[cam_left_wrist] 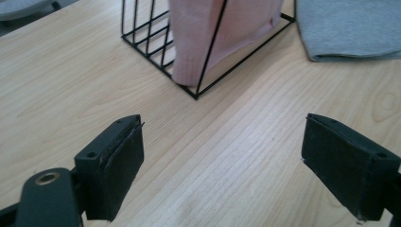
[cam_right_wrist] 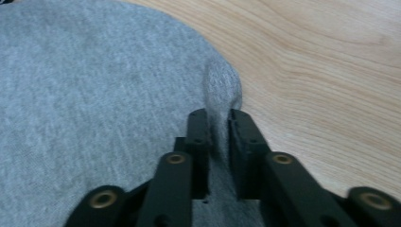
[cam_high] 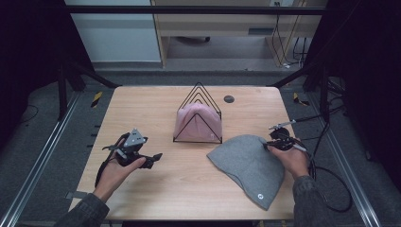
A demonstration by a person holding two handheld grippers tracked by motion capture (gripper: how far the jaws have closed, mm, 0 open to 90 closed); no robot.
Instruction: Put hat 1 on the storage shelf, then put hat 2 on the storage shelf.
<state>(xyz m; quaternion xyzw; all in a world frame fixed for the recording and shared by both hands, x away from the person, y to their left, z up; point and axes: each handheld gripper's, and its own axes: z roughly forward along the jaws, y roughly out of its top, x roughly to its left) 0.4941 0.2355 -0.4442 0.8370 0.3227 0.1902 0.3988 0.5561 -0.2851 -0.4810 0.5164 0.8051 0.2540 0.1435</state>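
**Grey beanie pinched at its edge**

High view: your right gripper meets the grey beanie, near the wire rack. Left gripper view: your left gripper gapes wide, empty. Right gripper view: pads clamp a fabric fold; next, probably lift gently towards the rack

Light wooden table with visible grain, a small dark round disc set near its far edge. Grey carpeted floor all round. Metal rails run along the floor on both sides of the table; black frame struts angle down at the far corners. Yellow-and-black tape mark on the floor at left. Beyond: a pale wall panel, a wooden desk unit, cables hanging beside it. Dim, even lighting; the edges fall into darkness.
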